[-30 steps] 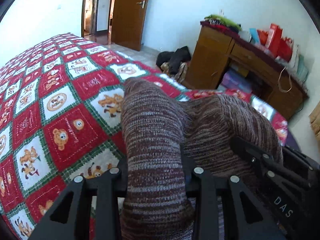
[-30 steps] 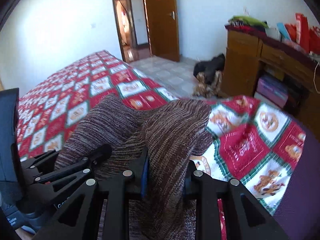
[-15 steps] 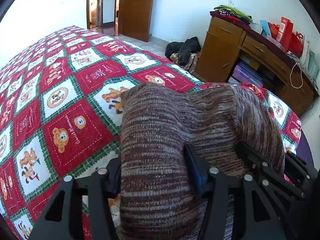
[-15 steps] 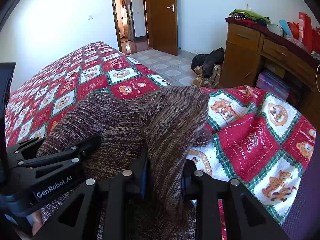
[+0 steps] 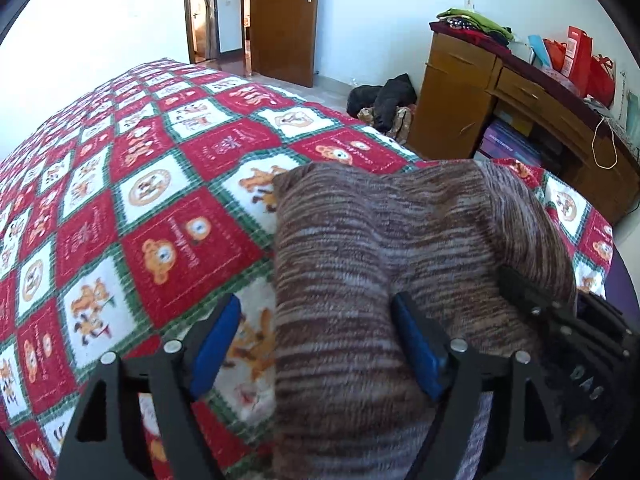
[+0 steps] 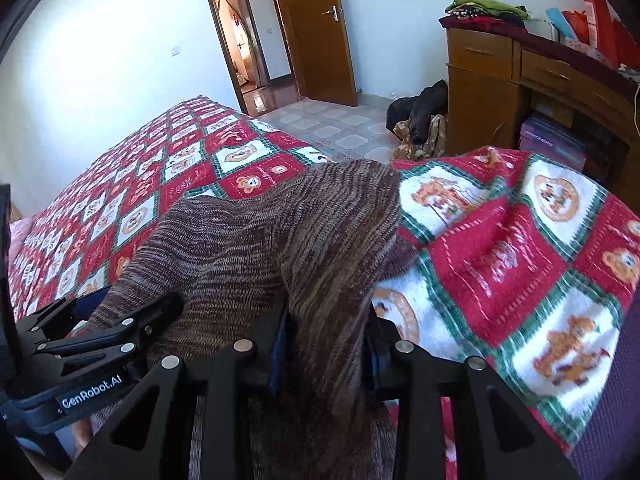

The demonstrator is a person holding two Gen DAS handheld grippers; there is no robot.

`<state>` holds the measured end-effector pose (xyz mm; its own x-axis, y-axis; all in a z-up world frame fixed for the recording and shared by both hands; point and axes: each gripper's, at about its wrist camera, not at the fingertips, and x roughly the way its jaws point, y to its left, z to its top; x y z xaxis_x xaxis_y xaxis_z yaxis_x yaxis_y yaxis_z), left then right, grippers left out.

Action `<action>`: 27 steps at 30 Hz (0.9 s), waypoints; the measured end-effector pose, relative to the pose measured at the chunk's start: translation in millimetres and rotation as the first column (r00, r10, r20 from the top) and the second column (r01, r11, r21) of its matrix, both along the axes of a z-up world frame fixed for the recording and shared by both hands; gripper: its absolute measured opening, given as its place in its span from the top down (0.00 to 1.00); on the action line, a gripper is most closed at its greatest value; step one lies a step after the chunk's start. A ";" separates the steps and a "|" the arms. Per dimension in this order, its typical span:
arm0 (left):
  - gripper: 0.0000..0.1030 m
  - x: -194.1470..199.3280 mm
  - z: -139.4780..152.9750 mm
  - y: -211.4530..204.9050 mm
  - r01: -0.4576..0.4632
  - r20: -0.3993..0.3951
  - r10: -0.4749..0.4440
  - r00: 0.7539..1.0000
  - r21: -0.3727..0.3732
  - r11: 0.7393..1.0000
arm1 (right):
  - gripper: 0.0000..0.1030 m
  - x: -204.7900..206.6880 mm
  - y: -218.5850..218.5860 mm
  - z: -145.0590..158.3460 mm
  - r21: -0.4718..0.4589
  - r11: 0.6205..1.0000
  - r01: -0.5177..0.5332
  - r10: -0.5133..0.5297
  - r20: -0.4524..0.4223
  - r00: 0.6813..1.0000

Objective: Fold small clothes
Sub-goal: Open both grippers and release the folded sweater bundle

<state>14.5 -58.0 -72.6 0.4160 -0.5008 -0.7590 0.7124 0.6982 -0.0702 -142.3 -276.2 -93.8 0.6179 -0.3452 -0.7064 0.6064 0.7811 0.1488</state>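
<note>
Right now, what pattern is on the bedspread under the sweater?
Red and white squares with cartoon bears, edged in green, on the bedspread; clearest in the left wrist view.

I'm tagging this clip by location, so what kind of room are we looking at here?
Most likely a bedroom in a home. A bed under a red and green bear-print blanket fills most of the view, a wooden desk stands by the wall with folded clothes stacked on it, and a wooden door stands open.

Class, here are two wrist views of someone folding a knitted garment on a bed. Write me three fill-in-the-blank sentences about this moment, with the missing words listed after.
1. The brown knitted garment lies on a red, white and green ____ blanket.
2. The left gripper has just been opening; its blue pads stand ____ of the fabric.
3. The right gripper has knit bunched ____ its fingers.

Missing words: checked; clear; between
</note>
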 end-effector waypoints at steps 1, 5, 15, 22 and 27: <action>0.18 -2.1 1.2 3.6 0.000 0.009 0.000 1.000 0.000 1.000 | 0.68 -6.2 1.8 1.5 0.002 1.000 0.002 -0.002 0.005 1.000; 0.17 -11.1 7.0 13.6 0.017 0.041 -0.017 0.999 0.000 1.000 | 0.64 -40.6 14.6 13.6 -0.032 0.997 0.066 -0.066 0.011 0.998; 0.12 -20.1 4.6 37.2 -0.001 0.026 0.002 1.000 -0.030 1.000 | 0.75 -31.4 44.2 47.9 -0.140 0.990 -0.001 0.010 0.068 0.998; 0.00 -6.4 -22.6 75.5 -0.131 -0.168 0.111 0.980 -0.114 0.985 | 0.76 29.5 -5.4 12.4 -0.052 0.997 -0.061 0.057 -0.070 0.996; 0.00 -7.8 -22.8 73.4 -0.128 -0.161 0.109 0.981 -0.113 0.985 | 0.75 20.1 -14.7 4.4 -0.015 0.999 -0.031 0.031 -0.029 0.999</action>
<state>6.7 15.4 -95.4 0.3608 -0.5483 -0.7545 0.5995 0.7560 -0.2627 -122.2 -290.8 -89.5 0.6081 -0.3368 -0.7188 0.5857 0.8016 0.1199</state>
